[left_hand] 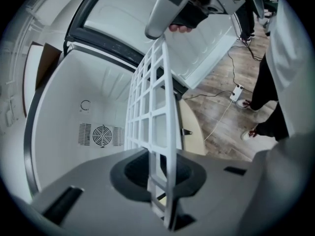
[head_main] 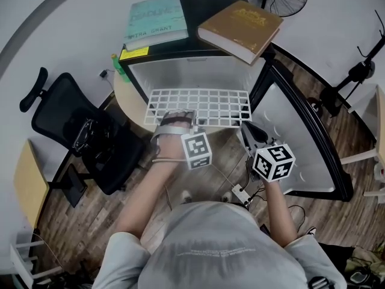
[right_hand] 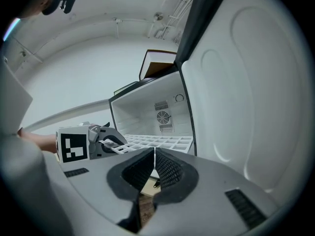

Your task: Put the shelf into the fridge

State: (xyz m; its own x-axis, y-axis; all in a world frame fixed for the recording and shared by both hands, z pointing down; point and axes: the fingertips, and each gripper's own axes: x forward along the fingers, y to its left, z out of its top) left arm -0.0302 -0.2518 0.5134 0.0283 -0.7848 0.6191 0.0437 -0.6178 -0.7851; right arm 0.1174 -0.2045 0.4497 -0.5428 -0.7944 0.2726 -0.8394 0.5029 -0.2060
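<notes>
While the fridge (head_main: 198,71) stands with its door (head_main: 301,143) swung wide to our right, we hold the white grid shelf (head_main: 198,106) level in front of the opening, so the task is under way but far from finished. Our left gripper (head_main: 177,118) is clamped on the shelf's near edge, left of centre, and its own view shows the grid running edge-on between the two pads, which press on it from both sides. Our right gripper (head_main: 248,130) sits at the shelf's near right corner with its jaws clenched almost flat together. A thin white sliver shows along the seam between the pads, and we take that to be the shelf's rim, pinched there. The shelf's far edge reaches the mouth of the cabinet and seems to be just crossing it, while most of the grid hangs outside, above the floor and the edge of the low round table (head_main: 129,104) that carries the fridge. Inside, the compartment looks bare, with a round fan grille (left_hand: 102,134) on the back wall. We cannot make out any side ledges from here, nor whether the far edge rests on anything. As we judge it, picking up and lining up are done. What is left is to push the shelf straight in onto its supports, keep it from tilting, and let go with both grippers.
</notes>
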